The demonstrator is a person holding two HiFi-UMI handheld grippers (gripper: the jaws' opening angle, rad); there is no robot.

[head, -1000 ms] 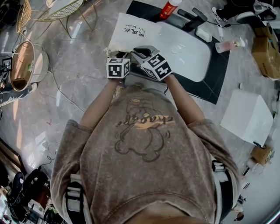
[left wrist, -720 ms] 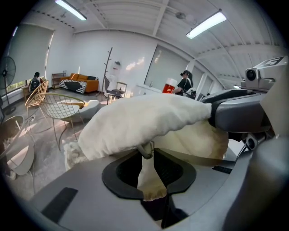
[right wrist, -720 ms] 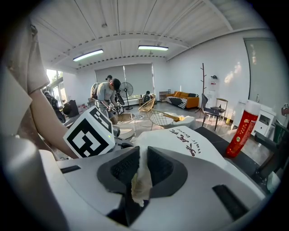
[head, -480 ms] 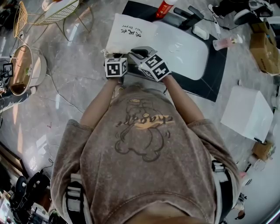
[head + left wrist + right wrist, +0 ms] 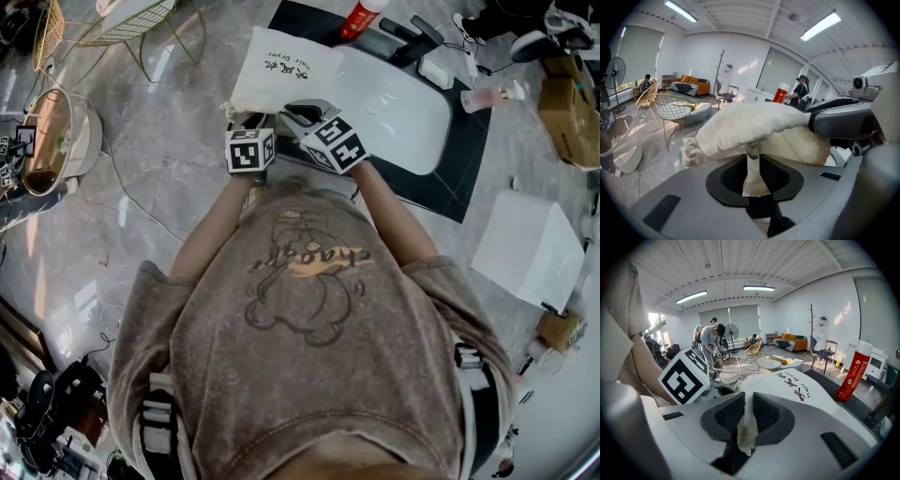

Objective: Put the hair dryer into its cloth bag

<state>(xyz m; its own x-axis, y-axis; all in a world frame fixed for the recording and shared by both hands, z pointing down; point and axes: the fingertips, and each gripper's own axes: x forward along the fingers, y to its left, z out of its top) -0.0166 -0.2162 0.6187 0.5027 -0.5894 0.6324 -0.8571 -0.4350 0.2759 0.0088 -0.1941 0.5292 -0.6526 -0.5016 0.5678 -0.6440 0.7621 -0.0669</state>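
The white cloth bag (image 5: 281,67) with black print lies bulging on the floor by the black mat; no hair dryer shows in any view. Both grippers hold the bag's near, gathered end. My left gripper (image 5: 752,164) is shut on a strip of the bag's cloth (image 5: 751,180), and the bag (image 5: 754,124) bulges just beyond its jaws. My right gripper (image 5: 745,416) is shut on another strip of the bag's cloth (image 5: 746,434), with the printed bag (image 5: 787,385) lying ahead. In the head view the left gripper (image 5: 246,122) and right gripper (image 5: 305,114) sit side by side.
A white oval top (image 5: 403,108) rests on a black mat (image 5: 450,178), with a red bottle (image 5: 361,17) at its far edge. A white box (image 5: 530,248) stands right, cardboard boxes (image 5: 572,108) far right, a wire chair (image 5: 122,23) and a round basket (image 5: 52,141) left.
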